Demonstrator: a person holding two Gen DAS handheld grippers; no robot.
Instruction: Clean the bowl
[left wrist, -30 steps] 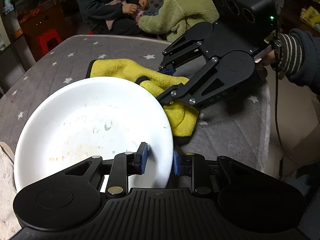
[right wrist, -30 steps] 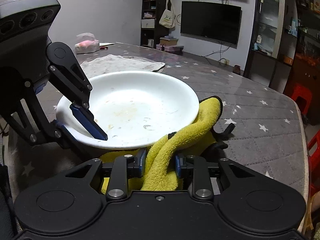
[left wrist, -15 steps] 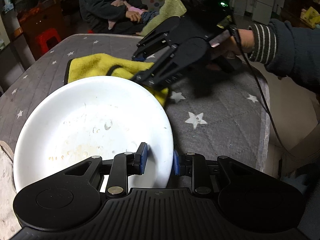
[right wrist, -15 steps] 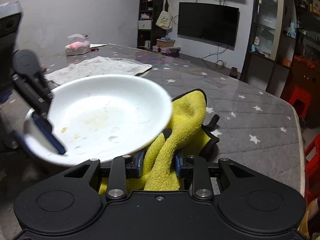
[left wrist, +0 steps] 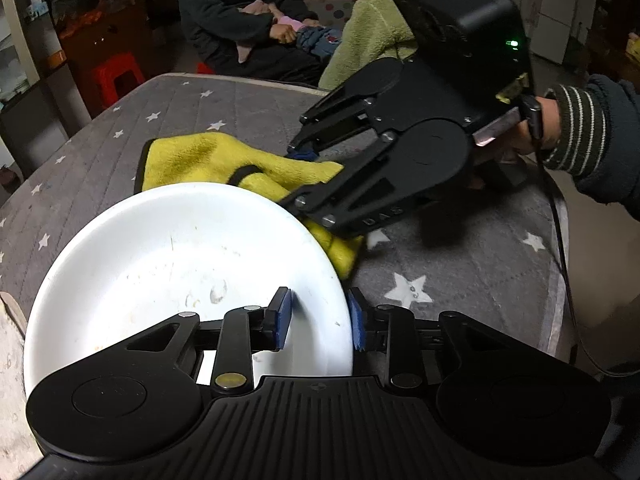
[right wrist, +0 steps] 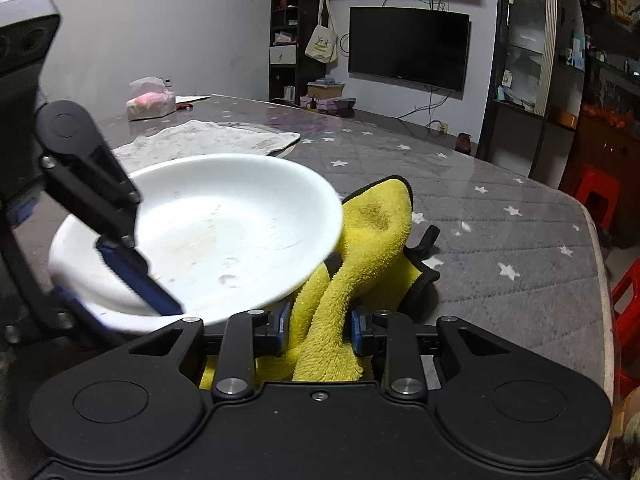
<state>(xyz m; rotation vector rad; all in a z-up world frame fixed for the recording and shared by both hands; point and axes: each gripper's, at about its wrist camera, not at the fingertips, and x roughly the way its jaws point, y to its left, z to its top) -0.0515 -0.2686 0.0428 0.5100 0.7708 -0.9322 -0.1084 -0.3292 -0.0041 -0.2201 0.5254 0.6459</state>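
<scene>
— How far along are you with the cleaning?

— Barely started, I'd say. The white bowl (left wrist: pixel 176 276) has dried smears and specks across its inside, and the yellow cloth (right wrist: pixel 360 248) hasn't touched that surface; it lies on the star-patterned table (right wrist: pixel 500 216), tucked just beside and partly under the bowl's rim. All the wiping is left.

— What are your grippers doing?

— My left gripper (left wrist: pixel 320 320) straddles the bowl's near rim, one pad inside and one outside. Its jaws are easing apart, though narrowly, so the rim sits between them rather loosely. My right gripper (right wrist: pixel 320 326) is closed tight on a bunched fold of the cloth, right beside the bowl.
</scene>
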